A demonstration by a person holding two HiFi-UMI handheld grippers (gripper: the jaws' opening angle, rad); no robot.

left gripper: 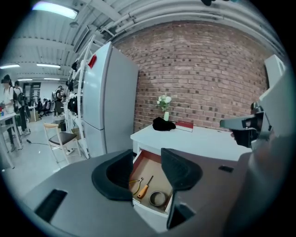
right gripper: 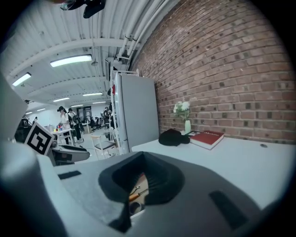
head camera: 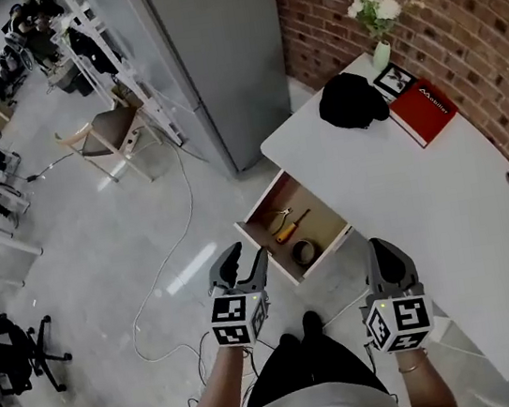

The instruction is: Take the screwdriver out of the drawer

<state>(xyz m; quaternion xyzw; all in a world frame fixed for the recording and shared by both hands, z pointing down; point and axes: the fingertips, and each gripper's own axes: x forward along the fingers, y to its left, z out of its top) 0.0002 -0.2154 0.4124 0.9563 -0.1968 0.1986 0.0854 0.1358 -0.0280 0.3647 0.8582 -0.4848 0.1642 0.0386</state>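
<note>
White desk point(head camera: 445, 207), drawer point(head camera: 320, 228) open; both grippers hang just short of it, nothing held; left gripper point(head camera: 247, 258) jaws spread; right gripper point(head camera: 386, 261) jaws pressed together; orange-handled screwdriver point(head camera: 291, 226) lies in the drawer between pliers point(head camera: 281, 213) and tape roll point(head camera: 305, 253); looks like the approach step; next: left drops over the handle, closes.

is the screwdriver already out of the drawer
No, the orange-handled screwdriver lies in the open drawer between the pliers and the tape roll.
</note>
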